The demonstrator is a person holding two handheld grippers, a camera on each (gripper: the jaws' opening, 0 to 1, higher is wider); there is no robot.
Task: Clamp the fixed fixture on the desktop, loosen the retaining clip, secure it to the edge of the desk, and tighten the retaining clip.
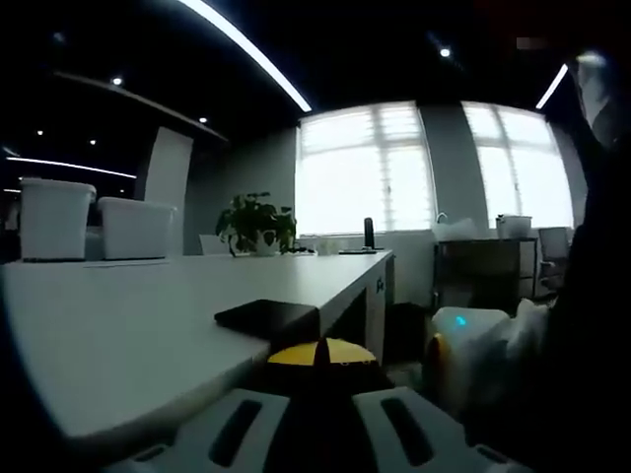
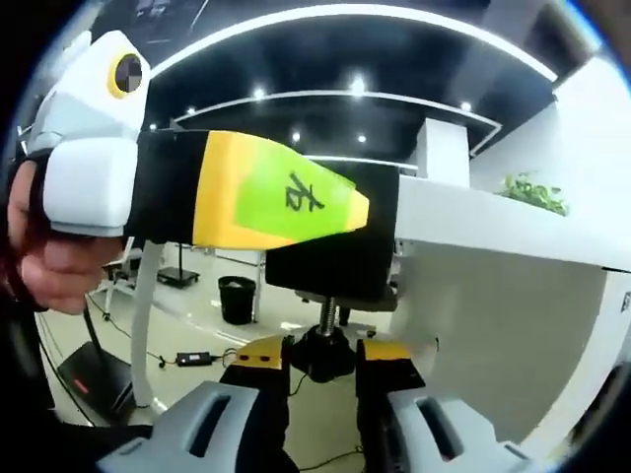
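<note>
Gripping a black metal clamp fixture (image 2: 330,264) with the left gripper (image 1: 320,357), yellow tips squeezed close together on it. Sitting right at the edge of a long white desk (image 2: 473,222), with its flat black top plate (image 1: 266,315) lying on the desk top in the left gripper view. Hanging down under the fixture on a thin shiny screw (image 2: 327,317), and ending in a black round knob (image 2: 320,367). Pinching that knob from both sides with the right gripper (image 2: 322,355), yellow and black pads (image 2: 258,352) tight against it, jaws only a little way apart. Coming into the right gripper view from the left as a white, yellow and black body with a green sticker, held by a person's hand (image 2: 49,256). Standing far back on the desk in the left gripper view: two white square tubs (image 1: 54,217) and a green leafy plant in a pot (image 1: 256,225) near bright windows (image 1: 365,168). Resting on the floor below in the right gripper view: a small black bin (image 2: 237,299).
</note>
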